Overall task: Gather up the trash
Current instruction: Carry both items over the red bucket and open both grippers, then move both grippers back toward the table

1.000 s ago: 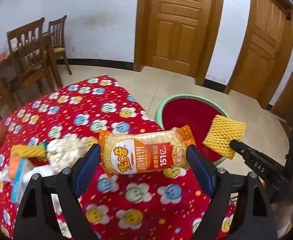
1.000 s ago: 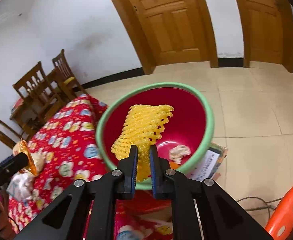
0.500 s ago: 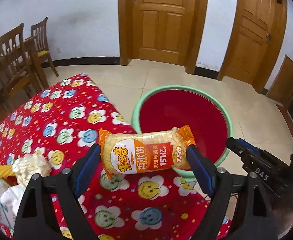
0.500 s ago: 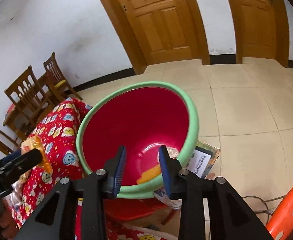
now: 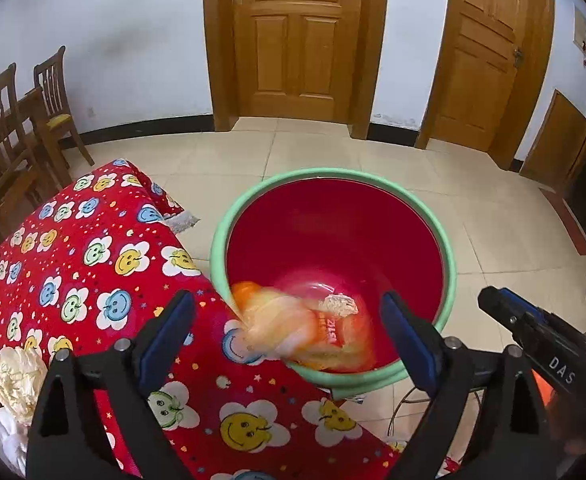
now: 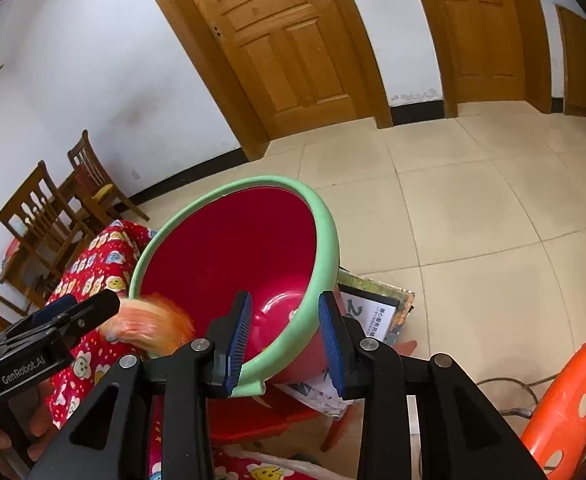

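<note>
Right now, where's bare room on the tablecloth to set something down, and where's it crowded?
Free: the tablecloth stretch from the far corner up to the basin rim, nothing on it. Crowded: the near-left edge, with crumpled paper. The gap between the left gripper and the basin is taken by the blurred snack packet dropping.

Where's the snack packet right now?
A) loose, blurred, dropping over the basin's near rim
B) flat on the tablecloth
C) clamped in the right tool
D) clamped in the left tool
A: the snack packet is a motion-blurred smear at the near rim of the basin, clear of both pads of the wide-open left tool.
</note>
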Demonstrator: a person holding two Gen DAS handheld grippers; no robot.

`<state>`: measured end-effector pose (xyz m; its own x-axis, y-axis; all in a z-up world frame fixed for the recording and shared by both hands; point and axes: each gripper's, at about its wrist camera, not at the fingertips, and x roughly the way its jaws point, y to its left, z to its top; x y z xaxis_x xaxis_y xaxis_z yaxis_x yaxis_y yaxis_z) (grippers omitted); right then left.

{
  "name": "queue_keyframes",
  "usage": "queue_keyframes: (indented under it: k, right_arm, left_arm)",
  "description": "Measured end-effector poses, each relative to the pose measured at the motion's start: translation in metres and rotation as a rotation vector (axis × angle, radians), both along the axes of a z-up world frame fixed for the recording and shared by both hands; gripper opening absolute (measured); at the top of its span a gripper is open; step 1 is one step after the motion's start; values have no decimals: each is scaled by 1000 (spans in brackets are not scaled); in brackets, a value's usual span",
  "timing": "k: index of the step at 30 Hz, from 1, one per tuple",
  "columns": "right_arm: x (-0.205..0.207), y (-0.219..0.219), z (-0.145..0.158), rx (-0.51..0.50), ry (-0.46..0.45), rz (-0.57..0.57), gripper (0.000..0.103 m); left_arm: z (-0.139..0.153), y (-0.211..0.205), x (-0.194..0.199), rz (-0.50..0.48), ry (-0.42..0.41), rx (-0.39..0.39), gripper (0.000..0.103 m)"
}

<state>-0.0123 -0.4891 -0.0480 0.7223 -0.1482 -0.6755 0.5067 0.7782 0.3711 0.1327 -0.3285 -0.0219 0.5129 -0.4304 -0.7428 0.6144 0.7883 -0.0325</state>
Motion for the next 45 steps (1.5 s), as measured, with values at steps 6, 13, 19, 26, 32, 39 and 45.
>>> queue_keyframes:
  k: [6, 13, 19, 26, 32, 39, 45]
  right_arm:
    - [0, 3, 4, 1, -6, 4, 35]
    - [-6, 13, 16, -6, -29, 30, 42]
    - [-6, 31, 24, -8, -42, 79, 43]
    - [-5, 56, 31, -9, -48, 135, 43]
    - [-3, 79, 38, -9, -51, 183, 43]
    - [0, 106, 44, -17, -54, 236, 44]
    - [2, 127, 47, -27, -51, 275, 45]
  left_arm:
    - [3, 10, 2, 31, 8, -16, 92]
    - [16, 35, -10, 77, 5, -40, 92]
    - [28, 67, -25, 131, 1, -53, 92]
    - [42, 114, -37, 213, -27, -52, 92]
    - [52, 151, -43, 295, -43, -45, 92]
    - [55, 192, -47, 379, -46, -40, 92]
    - [54, 229, -51, 449, -42, -47, 92]
